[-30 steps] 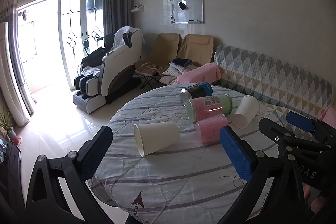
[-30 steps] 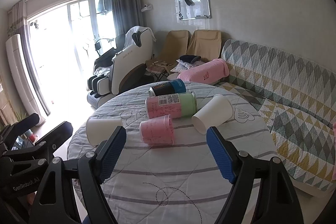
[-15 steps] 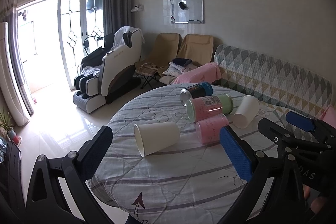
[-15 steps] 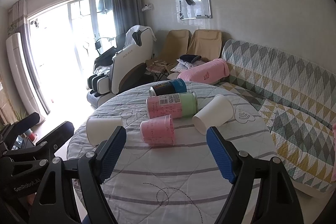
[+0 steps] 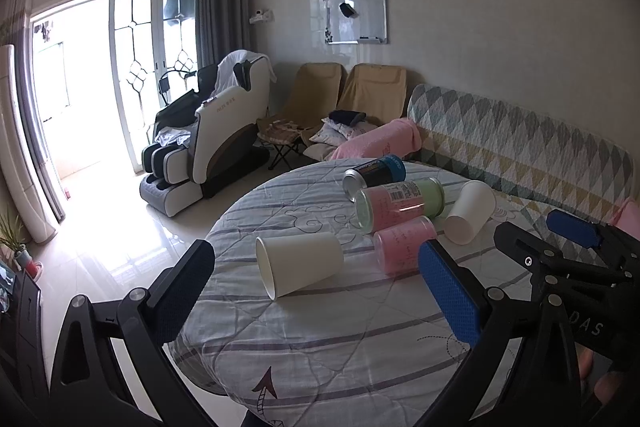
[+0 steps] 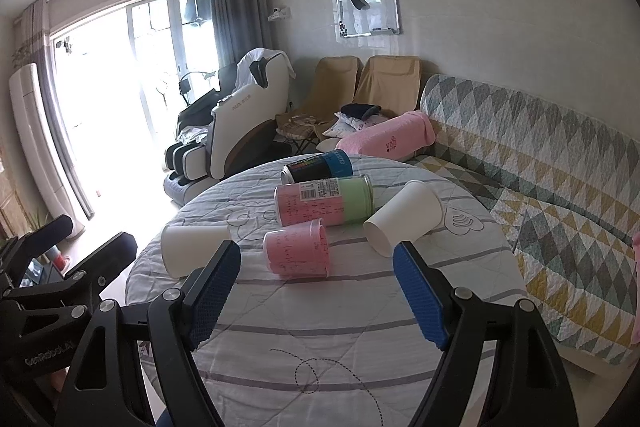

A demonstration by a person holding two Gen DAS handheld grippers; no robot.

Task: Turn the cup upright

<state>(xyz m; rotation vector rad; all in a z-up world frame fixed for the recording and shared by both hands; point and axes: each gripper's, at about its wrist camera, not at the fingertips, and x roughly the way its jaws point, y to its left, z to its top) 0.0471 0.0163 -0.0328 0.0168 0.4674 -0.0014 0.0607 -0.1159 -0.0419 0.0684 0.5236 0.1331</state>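
Two white paper cups lie on their sides on a round table [image 5: 320, 339] with a striped cloth. One white cup [image 5: 300, 263] lies at the left, also in the right wrist view [image 6: 192, 247]. The other white cup [image 5: 470, 211] lies at the right [image 6: 404, 223]. A pink plastic cup [image 5: 404, 245] lies between them [image 6: 298, 253]. My left gripper [image 5: 316, 303] is open and empty, hovering just short of the left white cup. My right gripper [image 6: 316, 299] is open and empty, short of the pink cup.
A pink and green can [image 6: 324, 201] and a dark can with a blue end [image 6: 316, 167] lie on their sides at the back of the table. A patterned sofa [image 6: 540, 155] stands to the right. A massage chair [image 6: 236, 131] stands behind the table.
The right wrist view has shifted very slightly; the left gripper and all objects stay still.
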